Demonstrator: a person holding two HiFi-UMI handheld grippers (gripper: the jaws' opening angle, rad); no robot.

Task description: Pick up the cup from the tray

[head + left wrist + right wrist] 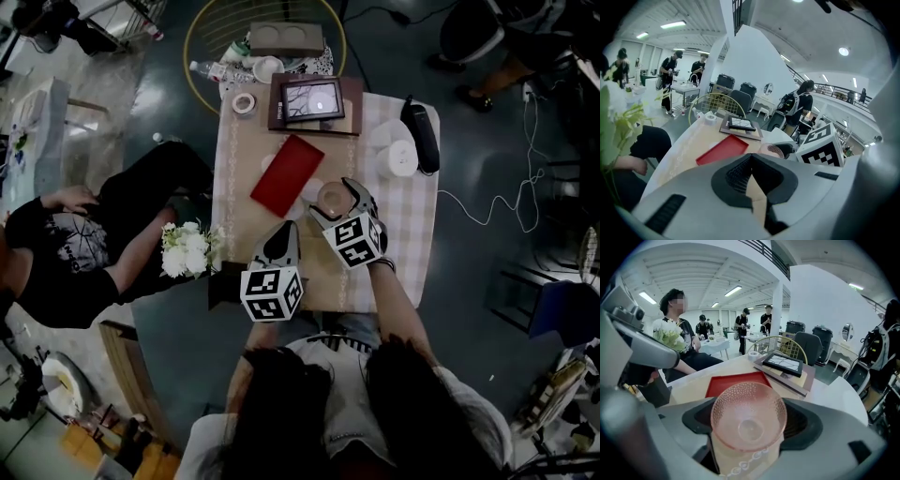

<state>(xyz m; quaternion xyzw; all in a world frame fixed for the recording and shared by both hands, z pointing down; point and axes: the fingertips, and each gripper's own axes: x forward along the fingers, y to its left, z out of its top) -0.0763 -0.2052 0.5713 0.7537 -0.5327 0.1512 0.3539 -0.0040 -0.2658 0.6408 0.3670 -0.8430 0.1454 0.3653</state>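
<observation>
Pink dimpled glass fills my right gripper (750, 422), whose jaws are clamped on either side of the cup (749, 411). It is held over the table (246, 159), just beside the near right corner of the red tray (736, 380). Cup and tray both hold nothing, and the cup's axis runs roughly along the gripper, mouth tipped up and back toward my camera, round base pointing away. My left gripper (751, 159) hangs beside it with its jaws closed together on nothing.
</observation>
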